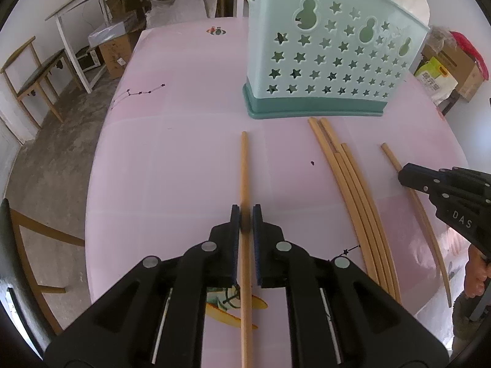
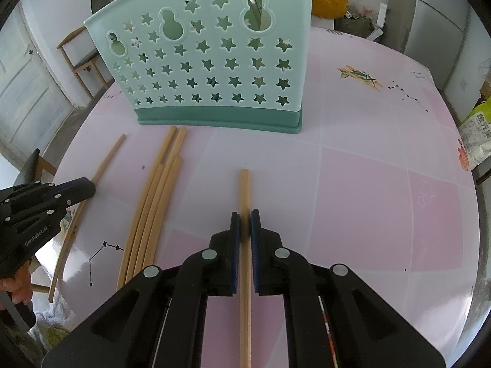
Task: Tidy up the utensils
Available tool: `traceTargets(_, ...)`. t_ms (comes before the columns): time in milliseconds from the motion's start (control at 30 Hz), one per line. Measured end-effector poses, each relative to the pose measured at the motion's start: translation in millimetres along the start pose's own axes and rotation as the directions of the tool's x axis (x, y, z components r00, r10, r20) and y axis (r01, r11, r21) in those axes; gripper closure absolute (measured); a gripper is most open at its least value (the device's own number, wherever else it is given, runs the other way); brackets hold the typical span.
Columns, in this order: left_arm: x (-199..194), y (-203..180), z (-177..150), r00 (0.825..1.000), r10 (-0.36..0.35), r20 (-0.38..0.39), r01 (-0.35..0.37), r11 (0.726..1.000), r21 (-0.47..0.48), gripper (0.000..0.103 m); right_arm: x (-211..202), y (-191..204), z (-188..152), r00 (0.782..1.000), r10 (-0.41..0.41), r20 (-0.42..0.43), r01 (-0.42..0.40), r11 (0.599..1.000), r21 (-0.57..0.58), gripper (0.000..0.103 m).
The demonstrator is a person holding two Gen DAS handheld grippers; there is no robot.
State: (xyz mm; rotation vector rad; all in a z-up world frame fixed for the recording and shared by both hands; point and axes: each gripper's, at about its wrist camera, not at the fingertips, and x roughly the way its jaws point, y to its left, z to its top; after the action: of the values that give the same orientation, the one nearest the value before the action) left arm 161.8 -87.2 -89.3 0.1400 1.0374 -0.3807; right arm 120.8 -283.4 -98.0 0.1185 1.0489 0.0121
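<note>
A mint-green utensil holder (image 1: 331, 58) with star cut-outs stands on the pink table; it also shows in the right wrist view (image 2: 211, 67). My left gripper (image 1: 245, 214) is shut on a single wooden chopstick (image 1: 244, 165) lying on the table. My right gripper (image 2: 245, 219) is shut on another wooden chopstick (image 2: 244, 187). Between them lies a bundle of several chopsticks (image 1: 353, 184), also in the right wrist view (image 2: 156, 196). The right gripper shows at the right edge of the left wrist view (image 1: 408, 176), the left gripper at the left edge of the right wrist view (image 2: 83, 188).
The round table with a pink cloth (image 1: 184, 153) drops off at the left onto a concrete floor. Wooden chairs (image 1: 33, 82), boxes and a white bench stand beyond. A fridge (image 2: 442, 27) and bags stand behind the table's right side.
</note>
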Motion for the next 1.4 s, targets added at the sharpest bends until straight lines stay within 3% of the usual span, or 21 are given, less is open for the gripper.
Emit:
traceTargets(267, 0.0, 10.0, 7.1, 0.994, -0.104, -0.022, 0.103, 0.994, -0.044, 0.084, 2.0, -4.5, 4.4, 0.999, 0.032, -0.011, -0.032, 0.999, 0.011, 0.095)
traceTargets(500, -20.1, 23.5, 16.4, 0.986, -0.166, 0.022, 0.166, 0.986, -0.02, 0.07, 6.6, -12.9, 12.2, 0.996, 0.079, -0.046, -0.078, 0.997, 0.028, 0.094)
traceTargets(667, -11.6, 14.8, 28.7, 0.989, -0.149, -0.01, 0.149, 0.988, 0.033, 0.07, 11.3, -13.5, 19.8, 0.994, 0.088, -0.062, -0.088, 0.996, -0.001, 0.093)
traceTargets(767, -0.4, 8.1, 38.0, 0.995, -0.092, -0.042, 0.094, 0.993, 0.067, 0.07, 14.9, -14.7, 26.1, 0.993, 0.097, -0.063, -0.098, 0.995, -0.009, 0.092)
traceTargets(867, 12.4, 4.8, 44.2, 0.997, -0.027, -0.07, 0.033, 0.995, 0.096, 0.072, 17.5, -13.2, 30.4, 0.994, 0.098, -0.057, -0.1, 0.995, -0.029, 0.092)
traceTargets(933, 21.2, 1.0, 46.4, 0.996, 0.002, -0.089, 0.008, 0.993, 0.114, 0.081, 18.4, -12.4, 31.9, 0.994, 0.097, -0.051, -0.099, 0.994, -0.041, 0.092)
traceTargets(1033, 26.1, -1.4, 46.0, 0.998, 0.032, -0.061, -0.023, 0.989, 0.148, 0.086, 18.8, -10.3, 31.6, 0.995, 0.093, -0.041, -0.095, 0.994, -0.055, 0.092)
traceTargets(1167, 29.9, -5.6, 46.1, 0.998, 0.033, -0.051, -0.026, 0.989, 0.144, 0.098, 19.4, -2.4, 27.4, 0.998, 0.059, -0.016, -0.06, 0.994, -0.09, 0.095)
traceTargets(1400, 17.5, -1.1, 43.8, 1.0, -0.013, 0.015, 0.011, 0.996, 0.085, 0.099, 2.2, -11.6, 19.8, 0.995, 0.082, 0.049, -0.082, 0.997, -0.015, 0.096)
